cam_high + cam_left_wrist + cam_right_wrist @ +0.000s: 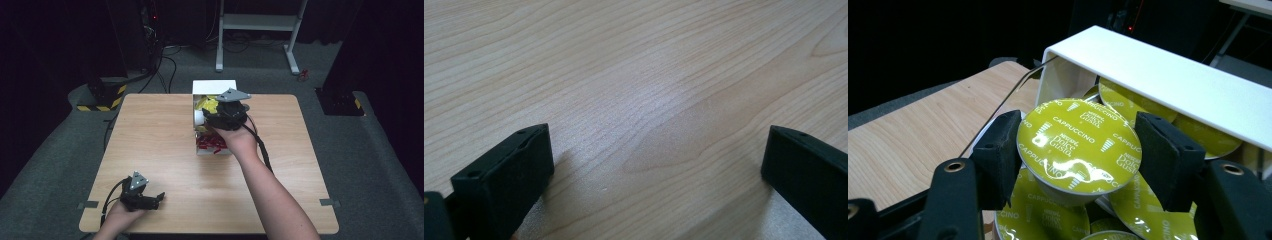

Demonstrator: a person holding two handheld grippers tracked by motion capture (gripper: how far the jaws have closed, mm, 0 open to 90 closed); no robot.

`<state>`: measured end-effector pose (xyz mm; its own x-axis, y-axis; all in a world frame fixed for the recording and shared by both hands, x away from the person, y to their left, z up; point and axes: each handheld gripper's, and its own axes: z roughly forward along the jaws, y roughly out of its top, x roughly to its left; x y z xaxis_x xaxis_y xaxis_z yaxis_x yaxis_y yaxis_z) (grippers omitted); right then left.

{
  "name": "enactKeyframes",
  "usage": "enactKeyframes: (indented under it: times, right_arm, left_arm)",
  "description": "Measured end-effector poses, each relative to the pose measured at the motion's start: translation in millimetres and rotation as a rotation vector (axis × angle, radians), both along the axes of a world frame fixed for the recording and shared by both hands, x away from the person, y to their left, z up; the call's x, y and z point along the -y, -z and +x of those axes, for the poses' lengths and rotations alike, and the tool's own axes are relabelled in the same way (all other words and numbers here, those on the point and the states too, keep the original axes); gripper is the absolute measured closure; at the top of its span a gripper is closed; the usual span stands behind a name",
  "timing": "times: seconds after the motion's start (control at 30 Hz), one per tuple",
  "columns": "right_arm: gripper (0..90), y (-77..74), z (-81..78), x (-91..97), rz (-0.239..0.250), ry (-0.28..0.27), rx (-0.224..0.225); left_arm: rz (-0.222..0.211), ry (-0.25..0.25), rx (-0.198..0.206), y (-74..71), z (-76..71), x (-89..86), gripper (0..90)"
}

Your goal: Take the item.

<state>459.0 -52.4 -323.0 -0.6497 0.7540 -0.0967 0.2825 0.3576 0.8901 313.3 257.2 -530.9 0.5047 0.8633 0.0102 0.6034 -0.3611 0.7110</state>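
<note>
My right gripper (1077,147) is shut on a yellow-green coffee capsule (1075,145), its pads pressing the capsule's two sides. The capsule's foil lid faces the camera, just above several more yellow-green capsules (1168,117) in a white box (1168,75). In the high view the right gripper (226,116) hovers over that white box (212,87) at the table's far middle. My left gripper (159,199) rests near the front left of the table. Its jaws stand wide apart over bare wood (659,110) with nothing between them.
Red capsules (210,145) fill the near compartment of the box. The wooden table (165,150) has bare room left and right of the box. On the floor behind the table stands a white frame (257,22), with cables and dark equipment at the back left.
</note>
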Motion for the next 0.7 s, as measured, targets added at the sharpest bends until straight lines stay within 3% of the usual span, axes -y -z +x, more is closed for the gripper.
enactKeyframes:
  times: [0.7]
  right_arm:
    - [38.1, -15.9, -28.9, 12.5, 0.054, -0.046, 0.055]
  left_arm:
    - [0.001, 0.000, -0.002, -0.2, -0.1, -0.2, 0.8]
